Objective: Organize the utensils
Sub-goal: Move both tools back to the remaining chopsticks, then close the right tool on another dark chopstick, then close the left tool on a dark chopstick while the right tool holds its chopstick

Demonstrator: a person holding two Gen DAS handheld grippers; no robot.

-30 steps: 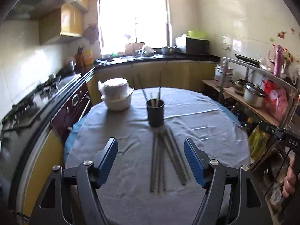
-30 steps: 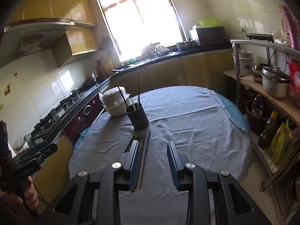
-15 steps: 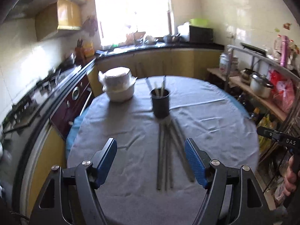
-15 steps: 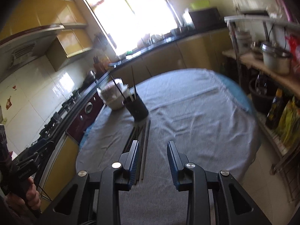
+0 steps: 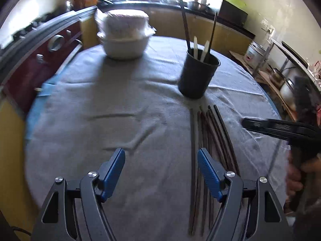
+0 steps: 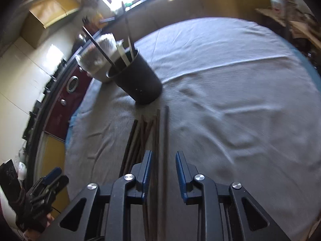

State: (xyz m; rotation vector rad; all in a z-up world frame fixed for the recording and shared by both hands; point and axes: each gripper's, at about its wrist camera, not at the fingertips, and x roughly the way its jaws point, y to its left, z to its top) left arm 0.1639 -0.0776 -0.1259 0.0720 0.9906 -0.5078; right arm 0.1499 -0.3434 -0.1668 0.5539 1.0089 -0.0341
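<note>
Several dark chopsticks [image 5: 212, 136] lie side by side on the grey tablecloth [image 5: 120, 110] in front of a black utensil cup [image 5: 197, 76] that holds a few sticks and white utensils. My left gripper [image 5: 161, 162] is open low over the cloth, its right finger at the left edge of the chopsticks. My right gripper [image 6: 163, 164] is open and straddles the rightmost chopstick [image 6: 165, 136], the jaws apart from it. The cup [image 6: 136, 80] stands beyond the chopsticks in the right wrist view. The other gripper [image 5: 280, 128] shows at the right of the left wrist view.
A stack of white bowls in plastic [image 5: 125, 38] stands at the far left of the table. A stove and red oven front [image 5: 40, 60] run along the left. Shelves with pots [image 5: 289, 80] stand to the right. The left gripper [image 6: 44, 186] shows at the lower left of the right wrist view.
Both grippers have dropped and moved forward towards the chopsticks and cup. The right gripper now straddles the rightmost chopstick. Both stay open.
</note>
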